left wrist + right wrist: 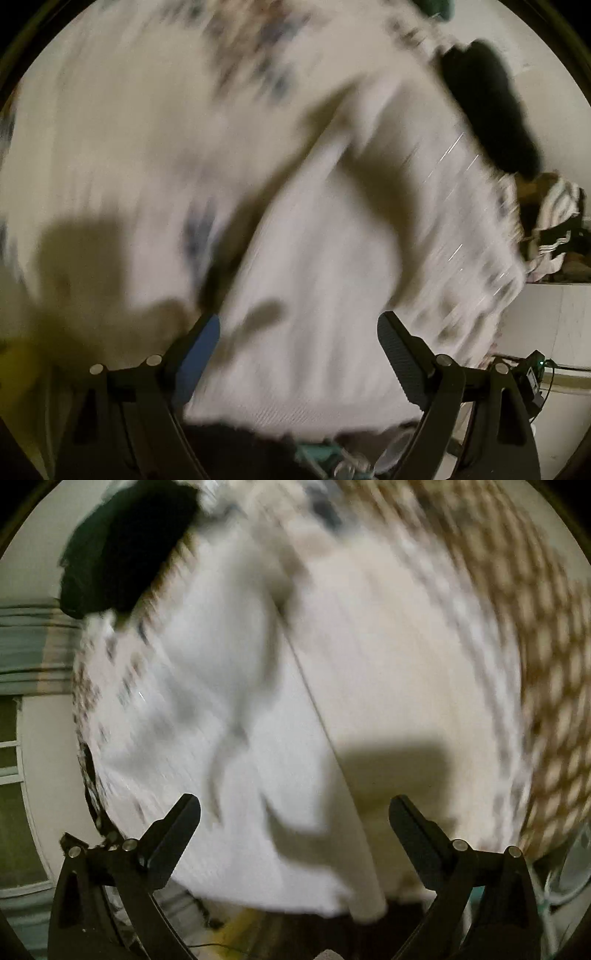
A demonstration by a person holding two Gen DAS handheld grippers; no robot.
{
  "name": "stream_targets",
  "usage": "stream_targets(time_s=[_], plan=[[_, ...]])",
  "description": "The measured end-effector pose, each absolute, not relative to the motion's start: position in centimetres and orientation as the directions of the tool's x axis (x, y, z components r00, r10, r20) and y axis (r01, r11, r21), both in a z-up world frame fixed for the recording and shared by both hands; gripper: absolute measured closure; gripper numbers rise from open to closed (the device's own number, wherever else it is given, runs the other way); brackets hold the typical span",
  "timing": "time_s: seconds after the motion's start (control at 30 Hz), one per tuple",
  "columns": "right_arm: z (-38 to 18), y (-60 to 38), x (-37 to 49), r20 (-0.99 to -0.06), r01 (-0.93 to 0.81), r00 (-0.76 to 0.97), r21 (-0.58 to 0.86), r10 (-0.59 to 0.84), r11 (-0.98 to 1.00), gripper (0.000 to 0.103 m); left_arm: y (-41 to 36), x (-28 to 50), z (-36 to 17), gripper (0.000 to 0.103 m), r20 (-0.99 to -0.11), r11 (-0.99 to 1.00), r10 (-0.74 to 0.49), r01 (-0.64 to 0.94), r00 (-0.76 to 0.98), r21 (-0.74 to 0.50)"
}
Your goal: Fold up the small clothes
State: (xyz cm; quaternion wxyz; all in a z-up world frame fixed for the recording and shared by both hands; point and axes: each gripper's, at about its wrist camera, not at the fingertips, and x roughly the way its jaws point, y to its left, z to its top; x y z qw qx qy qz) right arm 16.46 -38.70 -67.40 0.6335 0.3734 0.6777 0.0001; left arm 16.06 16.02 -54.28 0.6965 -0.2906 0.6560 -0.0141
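White garment [314, 295]: spread flat on the patterned cloth [129, 110] — laid out ready for folding.
Left gripper [299, 332]: fingers apart, empty.
Right gripper [295, 812]: apart, empty — above the garment's near edge.

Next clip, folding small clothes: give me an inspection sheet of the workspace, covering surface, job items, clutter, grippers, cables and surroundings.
Surface: patterned bedspread, white with blue-grey print; heavy motion blur in both views.
Job's things: white garment lying on the bedspread, also seen from the right wrist; black garment at the far edge.
Clutter: striped clothes pile beyond the bedspread edge.
Grippers: left gripper open, holding nothing; right gripper open, holding nothing.
Cables: dark cable and small device with a green light at lower right.
Surroundings: woven tan checked surface beside the bedspread; dim room.
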Motion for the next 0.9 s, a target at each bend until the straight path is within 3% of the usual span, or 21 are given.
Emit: stream_targets(time_s=[0.13,0.2,0.23,0.27,0.3,0.33,0.7,0.9], plan=[[-71.8,-37.4,11.9,-0.828,0.555,0.046,0.486,0.559,0.675,0.000,15.0,11.6,-58.4,0.017,-0.915,0.819,-0.397,-0.423,0.067,-0.386],[-72.7,-36.7,10.4,-0.796,0.568,0.078,0.530,0.600,0.630,0.008,14.2,10.8,-58.3,0.019,-0.920,0.831,-0.381,-0.402,0.092,-0.384],[-72.6,-36.6,10.2,-0.806,0.565,0.092,0.526,0.585,0.636,0.012,13.8,10.5,-57.8,0.037,-0.925,0.846,-0.363,-0.377,0.110,-0.376],[-72.3,-36.6,9.8,-0.815,0.561,0.109,0.524,0.570,0.641,0.029,13.4,10.3,-57.4,0.073,-0.933,0.861,-0.340,-0.360,0.117,-0.359],[-72.1,-36.6,9.4,-0.810,0.561,0.118,0.532,0.574,0.634,0.085,13.2,10.2,-57.1,0.091,-0.936,0.872,-0.328,-0.340,0.126,-0.351],[-72.1,-36.7,8.8,-0.804,0.583,0.109,0.528,0.584,0.618,0.089,13.3,10.0,-56.5,0.096,-0.933,0.876,-0.331,-0.323,0.142,-0.360],[-62.9,-40.1,8.7,-0.734,0.582,0.253,0.636,0.630,0.507,0.092,17.3,11.8,-46.0,0.096,-0.800,0.695,-0.484,-0.399,0.355,-0.598],[-57.2,-41.6,14.6,-0.670,0.524,0.355,0.720,0.652,0.455,0.092,16.9,20.9,-41.2,0.096,-0.707,0.613,-0.518,-0.368,0.482,-0.700]])
